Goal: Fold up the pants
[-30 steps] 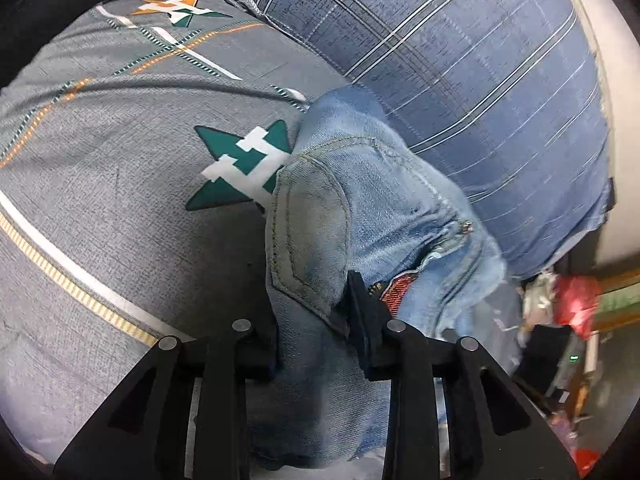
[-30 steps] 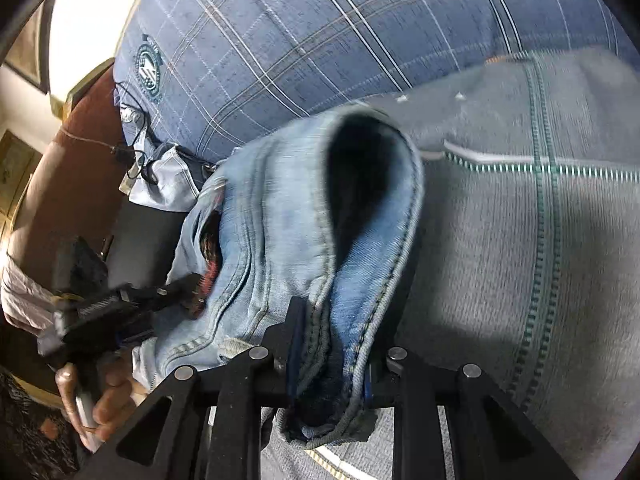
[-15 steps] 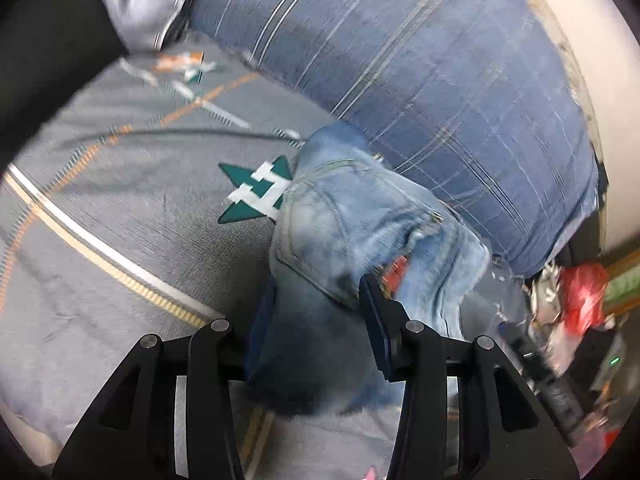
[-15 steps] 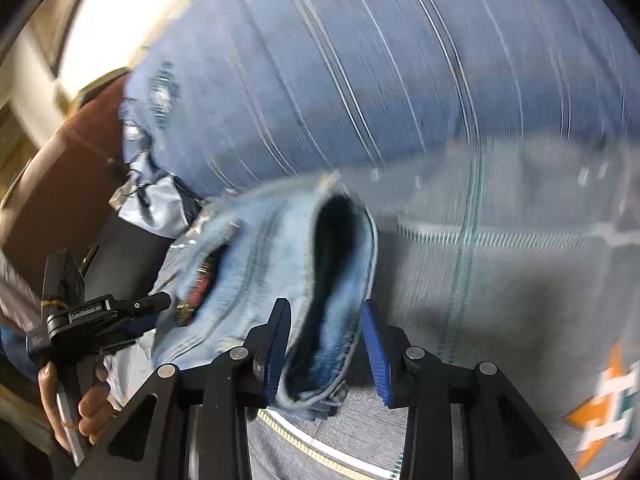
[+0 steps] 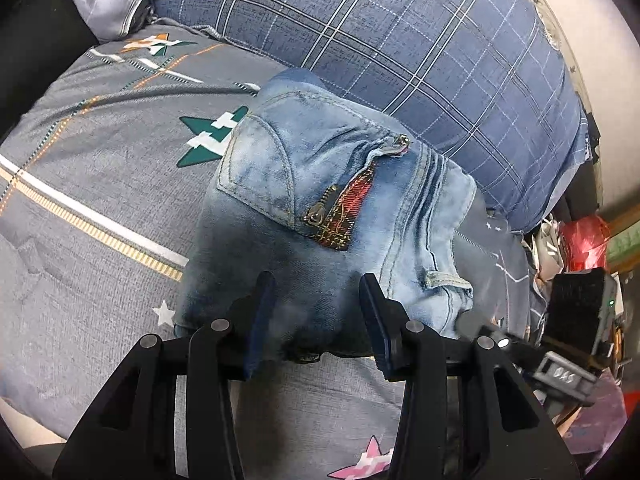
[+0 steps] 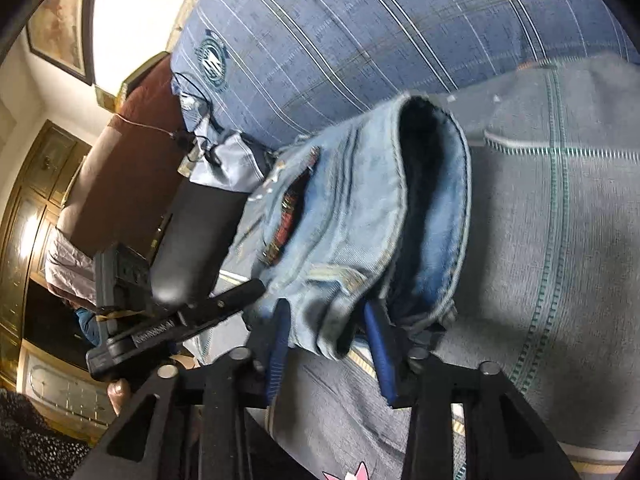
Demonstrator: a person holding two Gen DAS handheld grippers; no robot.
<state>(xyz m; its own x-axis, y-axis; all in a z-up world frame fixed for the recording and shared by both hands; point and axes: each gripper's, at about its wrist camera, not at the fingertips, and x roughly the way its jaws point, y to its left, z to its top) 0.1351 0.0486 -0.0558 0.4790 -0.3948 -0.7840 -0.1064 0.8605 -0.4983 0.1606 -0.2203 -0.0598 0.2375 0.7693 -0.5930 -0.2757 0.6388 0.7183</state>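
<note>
Now we have the jeans (image 5: 332, 208) lying as a compact folded bundle on the grey quilt (image 5: 92, 184), its far edge against the blue checked pillow (image 5: 400, 40) at about one o'clock, so we judge the folding all but finished and both tools letting go. On the left, our left gripper (image 5: 316, 312) has its fingers apart over the near edge of the bundle; the denim lies between them but neither pad presses on it, the jaws having just been opening. To the right, our right gripper (image 6: 328, 340) straddles a hanging fold at six o'clock of the bundle; its jaws have just been closing, yet a gap shows on either side. Next, we think, comes a clean withdrawal without dragging cloth, or a pat to flatten. The denim is faded, thick and stiffly seamed, with a metal zip (image 5: 320, 216) over red lining; one rolled end gapes like a tube.
</note>
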